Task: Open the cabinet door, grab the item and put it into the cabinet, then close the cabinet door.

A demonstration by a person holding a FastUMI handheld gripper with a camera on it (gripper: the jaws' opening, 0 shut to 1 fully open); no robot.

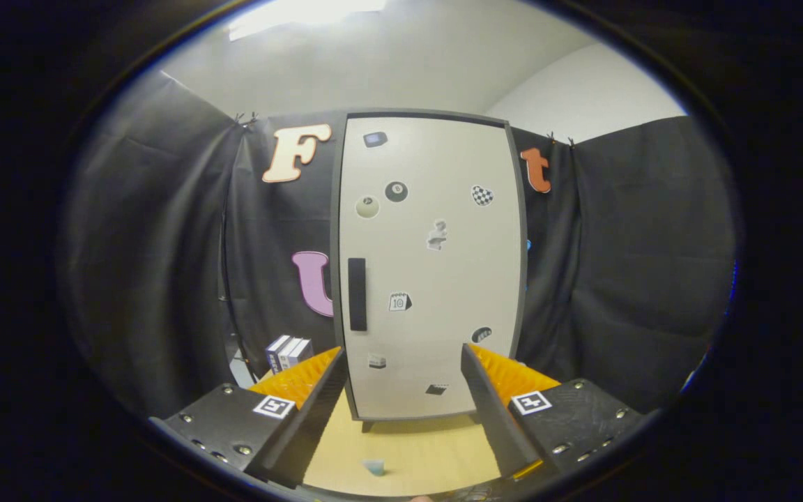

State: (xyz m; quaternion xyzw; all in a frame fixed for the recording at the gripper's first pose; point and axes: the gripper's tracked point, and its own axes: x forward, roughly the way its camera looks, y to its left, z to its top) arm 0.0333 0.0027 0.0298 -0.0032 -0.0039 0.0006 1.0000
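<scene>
We face black cloth walls around a light wooden table point(436, 453). On it stands a pale cabinet point(429, 265), its door shut, a dark handle point(357, 293) near its left edge. Our gripper point(401, 362) hangs before it, fingers apart and empty. A small box point(288, 352) sits left of the cabinet, beyond the left finger.

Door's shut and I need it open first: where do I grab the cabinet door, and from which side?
Take the dark upright handle near the left edge of the cabinet door. Come straight from the front, one finger on each long side. The open fingers are held apart, short of it.
</scene>
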